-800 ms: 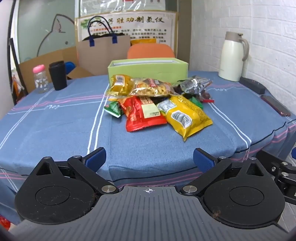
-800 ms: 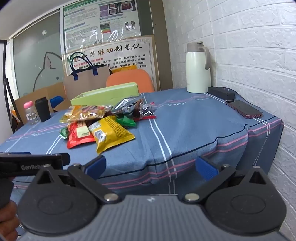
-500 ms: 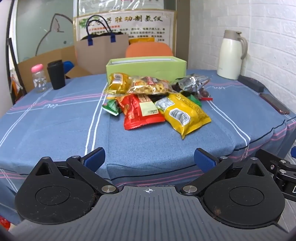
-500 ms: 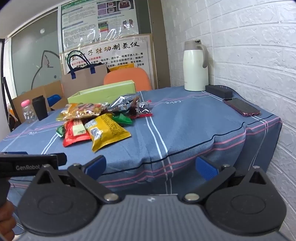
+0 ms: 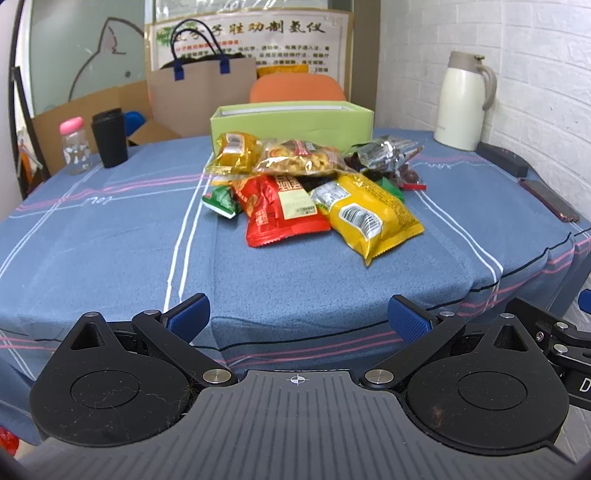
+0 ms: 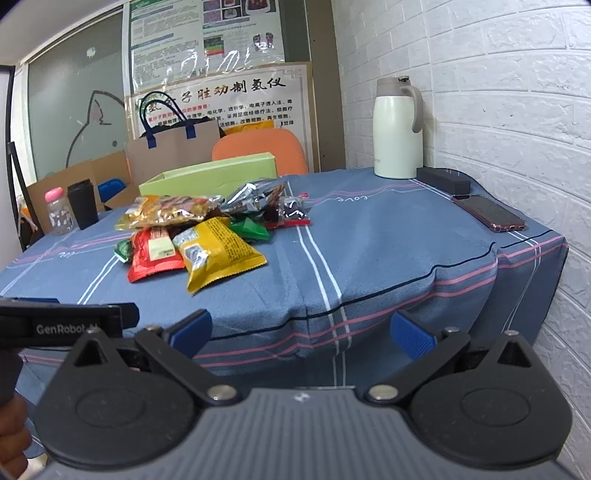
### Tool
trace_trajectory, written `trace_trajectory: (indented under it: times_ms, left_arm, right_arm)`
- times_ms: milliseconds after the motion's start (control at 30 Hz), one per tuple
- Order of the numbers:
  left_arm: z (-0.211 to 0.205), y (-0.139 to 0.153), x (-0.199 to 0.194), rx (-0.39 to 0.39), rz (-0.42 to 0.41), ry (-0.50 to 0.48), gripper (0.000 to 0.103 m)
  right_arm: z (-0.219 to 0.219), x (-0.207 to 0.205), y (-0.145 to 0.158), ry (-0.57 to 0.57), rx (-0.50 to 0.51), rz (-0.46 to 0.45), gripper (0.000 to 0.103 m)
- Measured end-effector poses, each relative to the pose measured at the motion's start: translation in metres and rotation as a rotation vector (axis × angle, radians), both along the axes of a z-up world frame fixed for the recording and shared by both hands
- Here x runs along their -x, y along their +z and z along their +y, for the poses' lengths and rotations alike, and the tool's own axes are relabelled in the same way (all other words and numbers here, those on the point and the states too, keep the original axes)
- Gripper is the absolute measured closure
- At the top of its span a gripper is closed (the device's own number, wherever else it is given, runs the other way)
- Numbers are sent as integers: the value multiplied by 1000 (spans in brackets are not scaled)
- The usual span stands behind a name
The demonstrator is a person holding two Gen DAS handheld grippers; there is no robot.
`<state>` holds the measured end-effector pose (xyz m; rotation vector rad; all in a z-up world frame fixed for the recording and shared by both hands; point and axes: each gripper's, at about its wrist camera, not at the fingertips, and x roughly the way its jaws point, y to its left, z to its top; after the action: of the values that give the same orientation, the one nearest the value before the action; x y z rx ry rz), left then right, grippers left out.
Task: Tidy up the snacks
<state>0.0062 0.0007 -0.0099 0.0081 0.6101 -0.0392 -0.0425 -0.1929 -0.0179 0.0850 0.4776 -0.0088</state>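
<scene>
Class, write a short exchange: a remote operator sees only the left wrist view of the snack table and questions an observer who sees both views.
Operator: My view shows only a sliver of the other tool. Is it open?
Observer: Yes, the right gripper is open and holds nothing.
Operator: What hangs above the Chinese-lettered sign?
Observer: A printed poster with text columns and coloured charts, under glossy plastic.
</scene>
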Motion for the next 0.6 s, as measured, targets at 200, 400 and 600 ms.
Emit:
trace_trajectory:
  times_ms: [200, 400, 600]
  left_arm:
    - [0, 0, -1, 2, 8, -1, 11]
    - [-3, 2, -3, 0, 9, -1, 11]
    - [-7, -1, -4, -23, 17, -11, 11]
  right_arm:
    - [1, -1, -1, 3, 4, 6, 1]
    - [-3, -2, -3, -3, 0, 16, 1]
    - [-10, 0, -2, -24, -12, 9, 0]
